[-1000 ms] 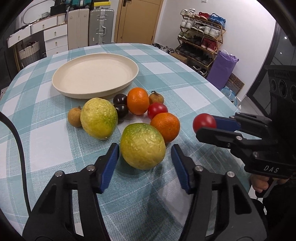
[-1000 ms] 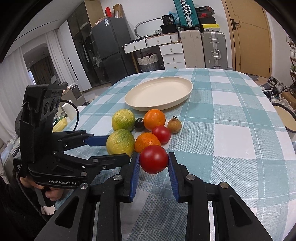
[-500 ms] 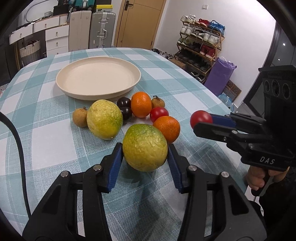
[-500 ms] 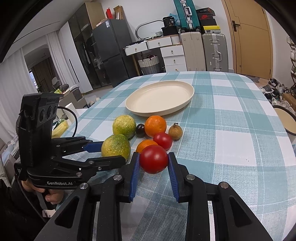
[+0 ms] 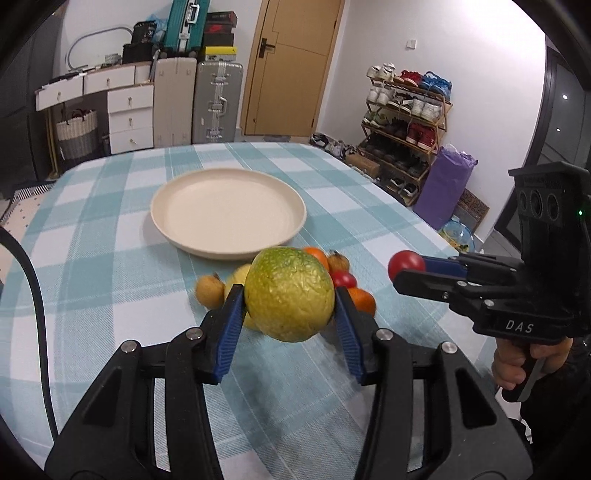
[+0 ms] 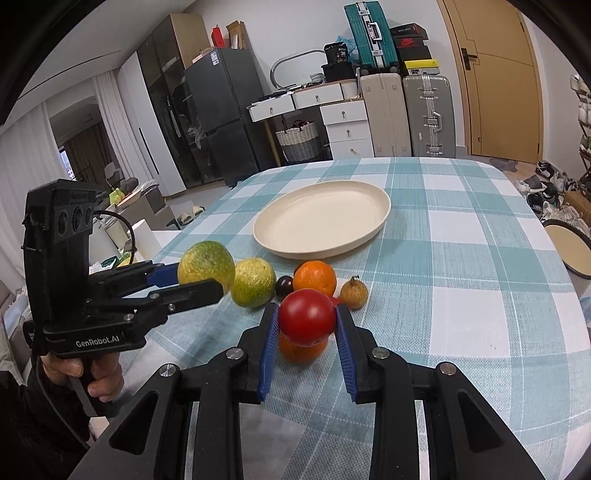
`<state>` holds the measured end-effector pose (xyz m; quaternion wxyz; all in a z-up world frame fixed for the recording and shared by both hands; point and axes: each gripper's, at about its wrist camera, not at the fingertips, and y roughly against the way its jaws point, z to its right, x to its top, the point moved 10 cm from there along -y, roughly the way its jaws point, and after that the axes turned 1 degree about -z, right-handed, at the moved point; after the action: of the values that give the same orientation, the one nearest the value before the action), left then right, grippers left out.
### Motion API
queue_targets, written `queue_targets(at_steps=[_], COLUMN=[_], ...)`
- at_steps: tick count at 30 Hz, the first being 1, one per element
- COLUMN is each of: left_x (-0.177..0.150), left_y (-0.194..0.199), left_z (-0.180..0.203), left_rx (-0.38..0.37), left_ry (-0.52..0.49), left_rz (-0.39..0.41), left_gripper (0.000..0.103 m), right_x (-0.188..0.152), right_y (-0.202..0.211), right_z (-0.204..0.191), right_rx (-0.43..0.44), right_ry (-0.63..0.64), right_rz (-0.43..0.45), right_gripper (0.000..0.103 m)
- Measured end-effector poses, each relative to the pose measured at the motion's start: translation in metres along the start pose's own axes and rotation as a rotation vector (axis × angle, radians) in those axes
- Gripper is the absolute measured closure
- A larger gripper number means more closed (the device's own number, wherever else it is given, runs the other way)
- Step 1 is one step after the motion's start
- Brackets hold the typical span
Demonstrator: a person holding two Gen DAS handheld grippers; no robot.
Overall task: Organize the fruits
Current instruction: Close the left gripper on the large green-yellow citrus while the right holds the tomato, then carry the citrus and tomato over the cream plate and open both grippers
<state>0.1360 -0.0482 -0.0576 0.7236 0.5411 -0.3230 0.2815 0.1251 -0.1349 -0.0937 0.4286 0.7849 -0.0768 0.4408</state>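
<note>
Left wrist view: left tool (image 5: pixel 290 306) clenched on green citrus (image 5: pixel 290 293), mid-frame, lifted off bench (image 5: pixel 92 266). Right tool (image 6: pixel 306 319) clamped on tomato (image 6: pixel 306 314). Round, bumpy skin could squirt out before reaching plate (image 5: pixel 295 225) and scatter the pile below.

A teal-and-white checked tablecloth (image 6: pixel 461 266) covers the table. Behind it, white drawer units (image 6: pixel 345 125) stand against the wall, with a beige suitcase (image 6: pixel 384 114) and a silver suitcase (image 6: pixel 428 114) just beside them and a teal suitcase (image 6: pixel 365 35) on top. A woven basket (image 6: pixel 299 142) sits on the floor near a dark refrigerator (image 6: pixel 221 114). A wooden door (image 5: pixel 291 66) is shut. To its right, a shoe rack (image 5: pixel 406 125) holds pairs of shoes, and a purple bag (image 5: pixel 445 186) leans near it.
</note>
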Motion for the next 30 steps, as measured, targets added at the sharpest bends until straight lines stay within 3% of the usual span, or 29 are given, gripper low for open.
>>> queue_targets(at_steps=[12,30], left_x=[0.029,0.059], left_y=[-0.005,-0.041], left_z=[-0.031,-0.065], left_rx=[0.092,0.147], left_ry=[0.036,0.049], left_rz=[0.052,0.065], left_gripper=[0.058,0.058], right_x=[0.029,0.07], right_y=[-0.013,-0.036], right_z=[0.006,0.019], right_rx=[-0.013,-0.046], right_ry=[-0.022,-0.024], right_rz=[0.017,0.03], right_gripper=[0.072,0.072])
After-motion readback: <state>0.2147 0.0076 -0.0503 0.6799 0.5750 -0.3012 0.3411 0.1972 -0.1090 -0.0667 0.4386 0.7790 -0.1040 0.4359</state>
